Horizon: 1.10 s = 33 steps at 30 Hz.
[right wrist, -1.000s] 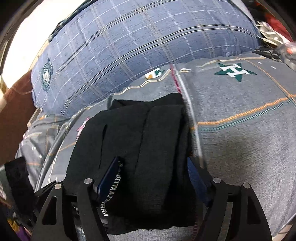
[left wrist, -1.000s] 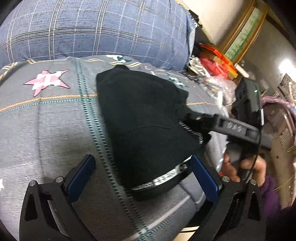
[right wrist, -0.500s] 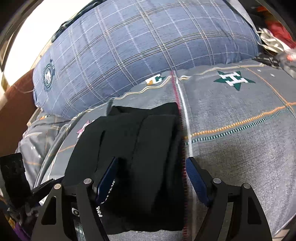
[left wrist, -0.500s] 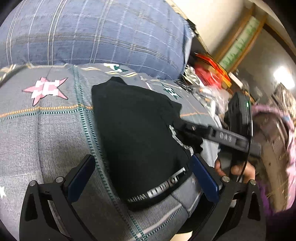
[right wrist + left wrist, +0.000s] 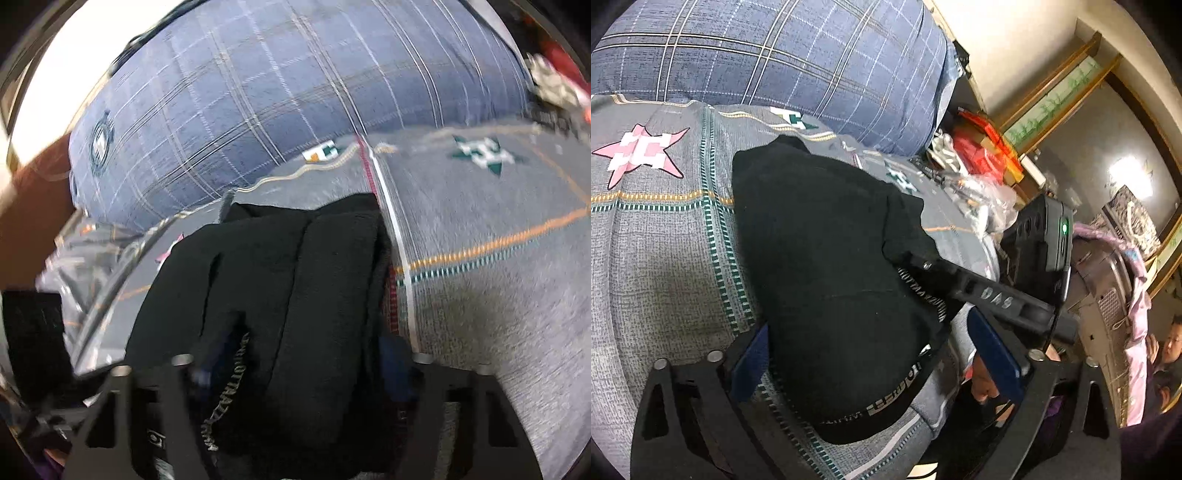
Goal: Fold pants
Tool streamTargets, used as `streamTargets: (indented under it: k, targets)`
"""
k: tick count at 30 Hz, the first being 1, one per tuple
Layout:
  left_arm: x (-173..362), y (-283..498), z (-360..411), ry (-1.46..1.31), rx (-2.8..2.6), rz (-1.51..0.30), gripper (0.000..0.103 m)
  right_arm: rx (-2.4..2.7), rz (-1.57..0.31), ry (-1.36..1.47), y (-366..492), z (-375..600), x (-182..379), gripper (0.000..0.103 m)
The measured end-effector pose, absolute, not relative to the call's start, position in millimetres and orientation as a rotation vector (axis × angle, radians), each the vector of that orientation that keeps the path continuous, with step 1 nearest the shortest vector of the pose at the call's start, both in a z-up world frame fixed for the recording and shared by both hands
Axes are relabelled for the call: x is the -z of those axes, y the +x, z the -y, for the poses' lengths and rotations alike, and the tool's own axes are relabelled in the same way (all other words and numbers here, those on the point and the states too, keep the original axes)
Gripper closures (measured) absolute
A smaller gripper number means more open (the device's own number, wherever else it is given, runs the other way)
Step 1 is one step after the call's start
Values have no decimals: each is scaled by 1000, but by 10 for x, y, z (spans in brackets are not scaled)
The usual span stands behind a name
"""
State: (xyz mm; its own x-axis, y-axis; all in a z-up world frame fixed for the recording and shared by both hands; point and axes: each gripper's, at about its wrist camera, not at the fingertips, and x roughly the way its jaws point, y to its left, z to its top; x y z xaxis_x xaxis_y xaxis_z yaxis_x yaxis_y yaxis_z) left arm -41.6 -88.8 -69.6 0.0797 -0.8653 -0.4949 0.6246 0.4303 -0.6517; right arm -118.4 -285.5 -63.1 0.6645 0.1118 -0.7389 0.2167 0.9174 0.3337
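In the left wrist view, the black pants (image 5: 827, 266) lie folded into a thick bundle on a bed under a grey patterned bedspread (image 5: 661, 258), with a pink star motif (image 5: 639, 155) to the left and a large blue plaid pillow (image 5: 768, 55) behind. The left claw (image 5: 875, 358) straddles the near end of the bundle, where a waistband with pale lettering (image 5: 897, 391) curves around the edge; its jaws are spread wide and closing slightly, the left blue pad touching the cloth's edge while the right pad stands clear of it, so nothing is pinched. The right claw (image 5: 923, 266) reaches in from the right with its finger lying on the bundle's side, a hand (image 5: 982, 384) visible below it. Red boxes (image 5: 986, 147) and crinkled plastic bags (image 5: 982, 199) crowd the space beyond the bed. In the right wrist view, which is motion-blurred, the same bundle (image 5: 295, 295) sits directly between the right claw's (image 5: 299, 362) fingers, which are closing around its near end with the cloth filling the gap; whether the pads already press on it cannot be told. A green star motif (image 5: 484, 153) marks the bedspread to the right, and the plaid pillow (image 5: 277, 99) rises behind.
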Motion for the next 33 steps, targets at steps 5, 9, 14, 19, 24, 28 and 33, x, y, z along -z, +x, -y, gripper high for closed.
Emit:
streamTargets:
  k: [5,9,14,19,24,28,33]
  targets:
    - [606,-455,876,-293,1147,-917,20,72,-804,352,-1246,2797,517,65]
    - [468,-534,902,-240,1164,-851,31,74,-757,301,-1298,2734,406,73]
    - [324,-583,869,-205,1159,-791,40,53,-689,228,-1365,2608,266,75]
    - [135,-620,671,-203,1113,-711,40,17,-611,227,-1387,2495,129,75]
    - [41,-646,483,-149,1006,-655,40,-39,-579,256,-1234,2282,55,75]
    - [106,-555,307,-145,897,-678,40,-84,-594,292,-1018,2084,90,75]
    - [534,-265,255,-116,685,-893,39,-106,-789,269,-699,1831,457,64]
